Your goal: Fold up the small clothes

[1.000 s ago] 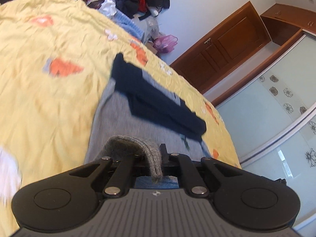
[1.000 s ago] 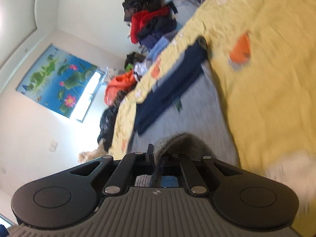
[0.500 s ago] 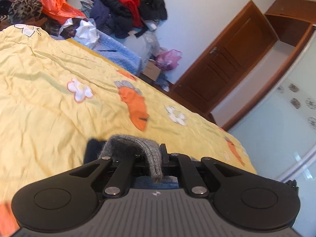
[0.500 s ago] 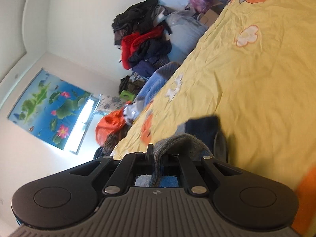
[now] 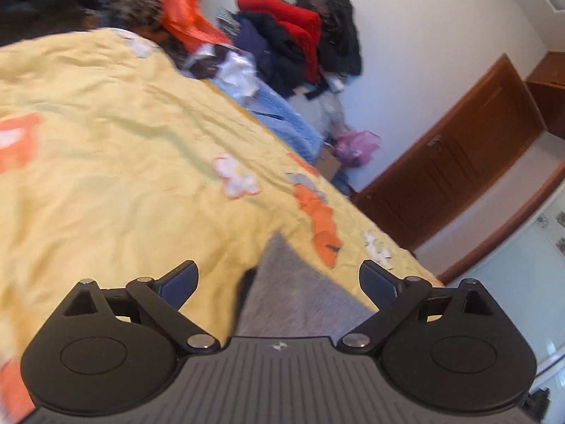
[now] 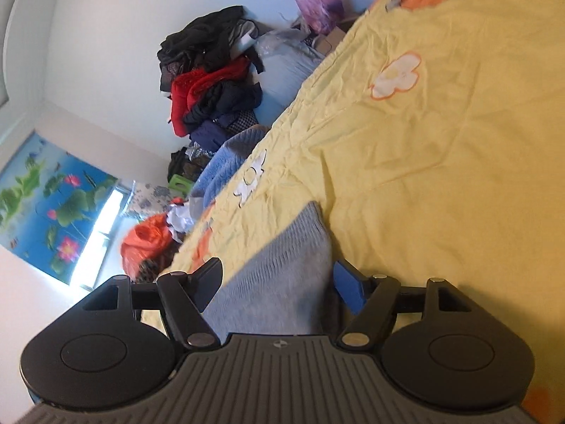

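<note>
The left gripper (image 5: 279, 277) stands wide open above the bed, its two blue-padded fingers spread apart with nothing between them. Below and between them lies the grey knitted garment (image 5: 300, 293), flat on the yellow bedspread (image 5: 116, 162), one corner pointing away from the camera. The right gripper (image 6: 279, 277) is open as well, and the same grey garment (image 6: 282, 282) lies under it on the bedspread (image 6: 441, 162), released, its far corner resting on the yellow cloth.

The bedspread is wrinkled and printed with white flowers (image 5: 236, 180) and orange patches (image 5: 321, 222). Everything else is placed around the bed. Beyond its far edge, against the pale wall, stands a tall pile of clothes (image 5: 300, 39) in red, navy and black. Beside that pile, nearer the bed's edge, lies a light blue blanket (image 5: 286, 120), and an orange bag (image 5: 187, 10) sits at the bed's far corner. A pink plastic bag (image 5: 356, 141) rests on the floor just past the bed, near a brown wooden door (image 5: 455, 173). Farther along from the bed is a pale glass sliding door (image 5: 522, 282) with flower marks.

In the right wrist view, a blue poster of lotus flowers (image 6: 46, 205) hangs on the wall beyond the bed, next to a bright window (image 6: 102, 233).
</note>
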A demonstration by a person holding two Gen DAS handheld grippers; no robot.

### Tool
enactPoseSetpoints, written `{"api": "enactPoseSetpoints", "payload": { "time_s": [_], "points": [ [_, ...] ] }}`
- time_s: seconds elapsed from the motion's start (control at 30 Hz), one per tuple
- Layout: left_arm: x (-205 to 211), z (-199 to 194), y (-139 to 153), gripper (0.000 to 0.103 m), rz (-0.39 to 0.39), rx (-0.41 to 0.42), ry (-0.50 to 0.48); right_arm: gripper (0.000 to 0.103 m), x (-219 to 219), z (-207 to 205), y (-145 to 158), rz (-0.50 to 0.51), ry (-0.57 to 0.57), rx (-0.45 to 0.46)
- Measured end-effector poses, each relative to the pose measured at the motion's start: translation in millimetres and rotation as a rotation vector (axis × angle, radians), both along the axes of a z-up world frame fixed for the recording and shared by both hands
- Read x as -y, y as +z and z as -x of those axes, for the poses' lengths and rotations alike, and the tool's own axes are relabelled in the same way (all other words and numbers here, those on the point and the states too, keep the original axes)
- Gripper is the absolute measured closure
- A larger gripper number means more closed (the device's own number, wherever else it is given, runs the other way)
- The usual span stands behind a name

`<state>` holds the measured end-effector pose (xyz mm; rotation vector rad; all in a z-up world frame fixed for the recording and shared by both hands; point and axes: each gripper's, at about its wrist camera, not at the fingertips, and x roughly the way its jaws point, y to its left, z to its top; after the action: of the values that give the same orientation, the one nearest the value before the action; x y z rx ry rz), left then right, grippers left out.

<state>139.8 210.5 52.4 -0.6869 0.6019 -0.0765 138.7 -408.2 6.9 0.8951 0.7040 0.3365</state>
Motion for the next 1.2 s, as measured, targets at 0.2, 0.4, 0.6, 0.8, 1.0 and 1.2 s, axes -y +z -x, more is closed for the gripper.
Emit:
{"api": "enactPoseSetpoints", "payload": {
  "time_s": [0.2, 0.4, 0.6, 0.8, 1.0, 1.2],
  "points": [
    [4.0, 106.8, -34.8, 0.004, 0.083, -0.055, 0.042, 0.023, 14.0, 103.2, -1.7, 0.003, -0.007, 0.001],
    [30.0, 160.8, -51.3, 0.004, 0.174, -0.028, 0.026, 0.026, 10.1, 168.0, -22.5, -0.035, -0.029, -0.058],
    [62.4, 135.5, -56.7, 0.004, 0.243, -0.035, -0.078, 0.021, -15.7, 162.4, -23.5, -0.029, -0.012, -0.01],
    [61.7, 111.6, -61.3, 0.004, 0.345, -0.048, -0.067, 0.014, -46.1, 133.8, -22.1, -0.065, 0.03, -0.008],
    [64.4, 108.4, -59.2, 0.005, 0.26, -0.037, -0.057, 0.023, -62.8, 117.1, -20.9, -0.021, 0.027, -0.014],
    [59.4, 110.0, -61.3, 0.017, 0.218, -0.001, 0.019, 0.046, -63.9, 111.8, -29.3, 0.027, -0.003, -0.009]
  ]
}}
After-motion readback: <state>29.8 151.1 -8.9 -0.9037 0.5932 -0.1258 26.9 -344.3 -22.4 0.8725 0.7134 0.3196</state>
